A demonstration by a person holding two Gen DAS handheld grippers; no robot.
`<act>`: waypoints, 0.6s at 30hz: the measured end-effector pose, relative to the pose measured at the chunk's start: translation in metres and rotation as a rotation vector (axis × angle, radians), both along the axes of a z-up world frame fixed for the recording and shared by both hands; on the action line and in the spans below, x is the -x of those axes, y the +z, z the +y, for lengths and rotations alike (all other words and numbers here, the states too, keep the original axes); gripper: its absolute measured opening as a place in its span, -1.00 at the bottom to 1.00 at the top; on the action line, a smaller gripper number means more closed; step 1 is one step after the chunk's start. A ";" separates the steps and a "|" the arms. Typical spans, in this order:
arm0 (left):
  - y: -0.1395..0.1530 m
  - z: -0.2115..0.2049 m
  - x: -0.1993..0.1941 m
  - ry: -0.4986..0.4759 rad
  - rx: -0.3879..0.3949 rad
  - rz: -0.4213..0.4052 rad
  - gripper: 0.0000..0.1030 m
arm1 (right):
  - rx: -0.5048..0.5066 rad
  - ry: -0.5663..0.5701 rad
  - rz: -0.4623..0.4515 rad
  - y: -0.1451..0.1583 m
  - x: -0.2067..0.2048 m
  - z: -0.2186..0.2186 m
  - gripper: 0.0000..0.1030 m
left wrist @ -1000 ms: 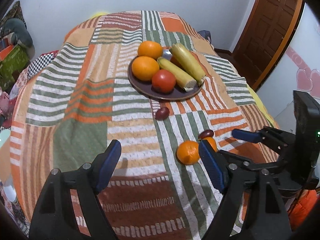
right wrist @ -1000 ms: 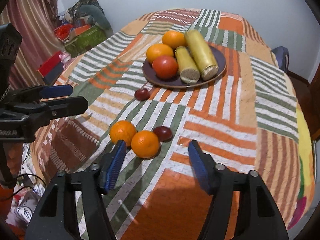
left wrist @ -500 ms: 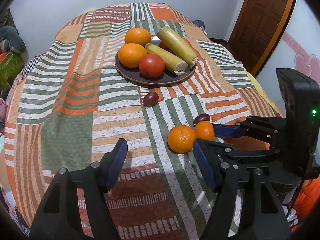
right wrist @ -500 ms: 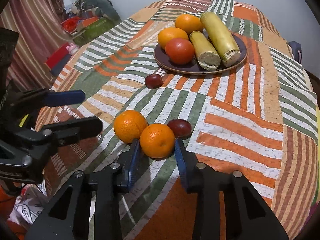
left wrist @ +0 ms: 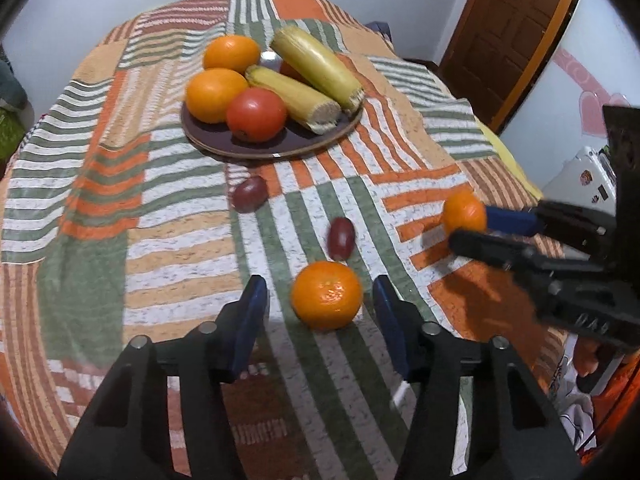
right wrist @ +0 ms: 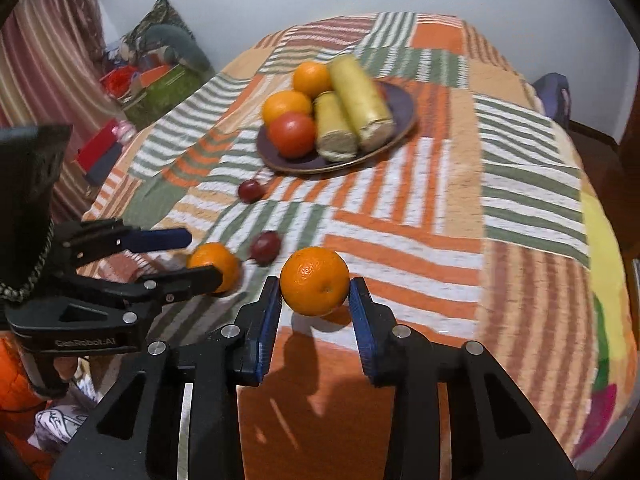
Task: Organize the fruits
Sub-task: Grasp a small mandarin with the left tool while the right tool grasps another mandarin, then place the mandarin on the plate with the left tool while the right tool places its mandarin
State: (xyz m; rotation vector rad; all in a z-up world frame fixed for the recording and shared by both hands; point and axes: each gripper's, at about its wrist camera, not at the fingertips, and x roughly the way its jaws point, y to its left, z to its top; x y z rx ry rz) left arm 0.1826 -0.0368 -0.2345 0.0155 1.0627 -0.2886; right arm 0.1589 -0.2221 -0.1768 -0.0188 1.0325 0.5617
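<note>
My right gripper (right wrist: 316,304) is shut on an orange (right wrist: 315,281) and holds it above the striped cloth; it shows too in the left wrist view (left wrist: 464,213). My left gripper (left wrist: 320,308) is open, its jaws on either side of a second orange (left wrist: 326,294) lying on the cloth, also seen in the right wrist view (right wrist: 214,266). Two dark red plums (left wrist: 341,233) (left wrist: 250,194) lie loose between the oranges and the brown plate (left wrist: 280,148). The plate holds two oranges, a tomato (left wrist: 257,114) and two corn cobs (left wrist: 316,65).
The table is covered by a patchwork striped cloth (left wrist: 100,184). A wooden door (left wrist: 516,24) stands at the far right. Boxes and clutter (right wrist: 156,80) lie on the floor to the left, by a curtain.
My right gripper closed on one orange and lifted it off the cloth to the right. My left gripper moved forward and right so its open jaws flank the other orange.
</note>
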 end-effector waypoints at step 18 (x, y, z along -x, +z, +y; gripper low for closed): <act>0.027 0.020 -0.018 0.044 0.019 -0.066 -0.26 | 0.019 -0.016 -0.064 0.015 -0.034 -0.009 -0.38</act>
